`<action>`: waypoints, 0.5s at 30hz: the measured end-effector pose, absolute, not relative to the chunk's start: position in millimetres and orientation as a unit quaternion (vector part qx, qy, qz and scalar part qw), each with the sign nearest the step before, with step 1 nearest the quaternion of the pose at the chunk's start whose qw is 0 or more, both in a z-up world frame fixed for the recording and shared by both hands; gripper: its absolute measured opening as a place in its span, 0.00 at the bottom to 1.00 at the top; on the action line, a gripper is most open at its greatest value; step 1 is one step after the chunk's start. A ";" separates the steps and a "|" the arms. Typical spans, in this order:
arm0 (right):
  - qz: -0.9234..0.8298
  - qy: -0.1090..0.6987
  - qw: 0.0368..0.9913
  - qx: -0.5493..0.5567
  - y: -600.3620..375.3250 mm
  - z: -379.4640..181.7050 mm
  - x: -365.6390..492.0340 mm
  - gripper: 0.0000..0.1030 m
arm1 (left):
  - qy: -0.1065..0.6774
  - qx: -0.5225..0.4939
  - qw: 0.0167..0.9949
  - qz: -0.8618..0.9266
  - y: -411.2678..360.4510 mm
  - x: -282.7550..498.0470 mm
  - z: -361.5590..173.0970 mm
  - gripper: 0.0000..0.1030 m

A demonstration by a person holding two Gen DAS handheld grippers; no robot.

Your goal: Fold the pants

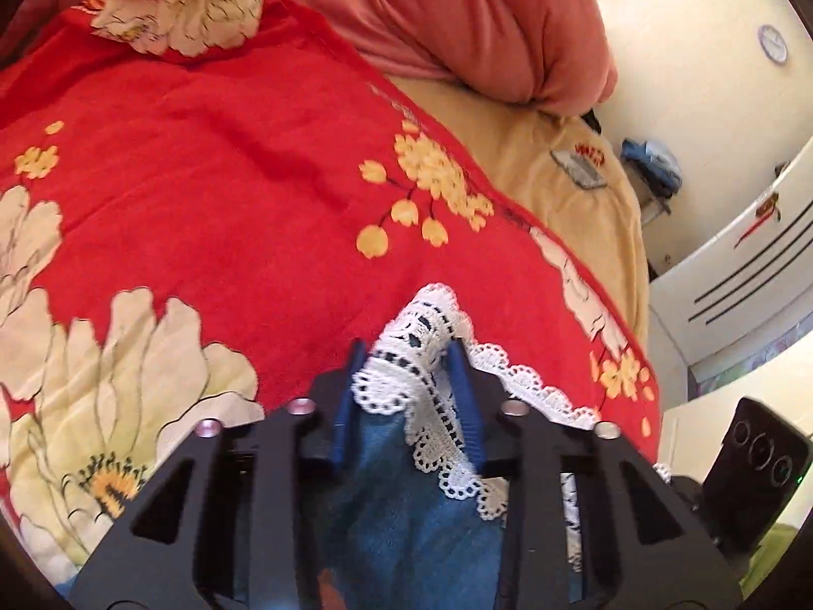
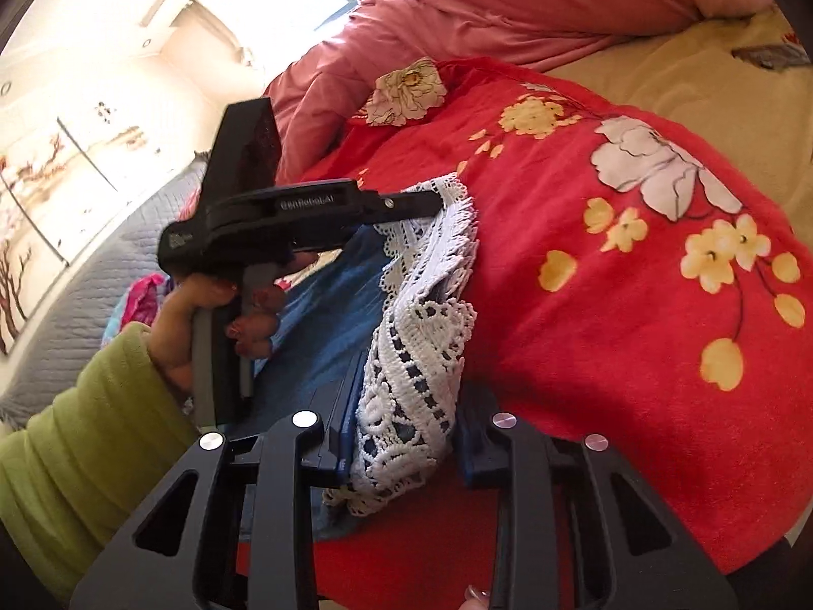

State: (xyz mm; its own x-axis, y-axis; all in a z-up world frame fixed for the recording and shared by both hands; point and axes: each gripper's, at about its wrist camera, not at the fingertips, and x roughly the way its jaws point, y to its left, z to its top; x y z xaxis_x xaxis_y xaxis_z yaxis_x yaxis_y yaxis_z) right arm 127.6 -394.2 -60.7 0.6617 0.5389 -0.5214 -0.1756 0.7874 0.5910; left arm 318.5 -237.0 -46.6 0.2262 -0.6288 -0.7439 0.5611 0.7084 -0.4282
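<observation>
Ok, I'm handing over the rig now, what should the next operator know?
Left gripper: shut on the pants' lace hem.
Right gripper: shut on the same lace hem, further along.
Pants: blue, lace-trimmed, on the red floral blanket, both hem spots pinched and bunched.
Done: both grips appear set.
Left: no finished fold shows; probably lift the hem, carry it over, lay it flat, release.
</observation>
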 end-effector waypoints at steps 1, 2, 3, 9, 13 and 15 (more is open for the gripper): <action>0.207 0.354 0.876 0.255 -393.5 -59.7 127.1 0.27 | 0.489 -0.036 0.784 -0.382 -234.4 316.9 -44.0 0.13; 0.211 0.350 0.877 0.254 -392.4 -57.7 126.1 0.27 | 0.485 -0.036 0.785 -0.384 -232.6 315.0 -41.4 0.12; 0.213 0.346 0.878 0.253 -391.7 -56.2 125.0 0.27 | 0.481 -0.037 0.787 -0.386 -230.4 313.0 -38.7 0.11; 0.227 0.298 0.900 0.220 -376.7 -33.0 108.9 0.26 | 0.444 -0.069 0.792 -0.412 -203.8 297.4 -15.3 0.09; 0.250 0.270 0.909 0.192 -354.8 -7.7 94.1 0.26 | 0.418 -0.094 0.800 -0.420 -174.8 283.5 5.2 0.09; 0.270 0.264 0.909 0.178 -335.8 4.3 90.9 0.26 | 0.407 -0.111 0.806 -0.416 -157.6 278.3 13.3 0.09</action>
State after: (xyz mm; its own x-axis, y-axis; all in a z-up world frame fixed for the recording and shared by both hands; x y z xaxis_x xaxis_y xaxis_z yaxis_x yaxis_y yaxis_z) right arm 90.9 -335.8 4.3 0.7151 0.5843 -0.3837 -0.3970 0.7912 0.4652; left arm 278.3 -157.6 13.3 0.3231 -0.7601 -0.5638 0.5801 0.6298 -0.5166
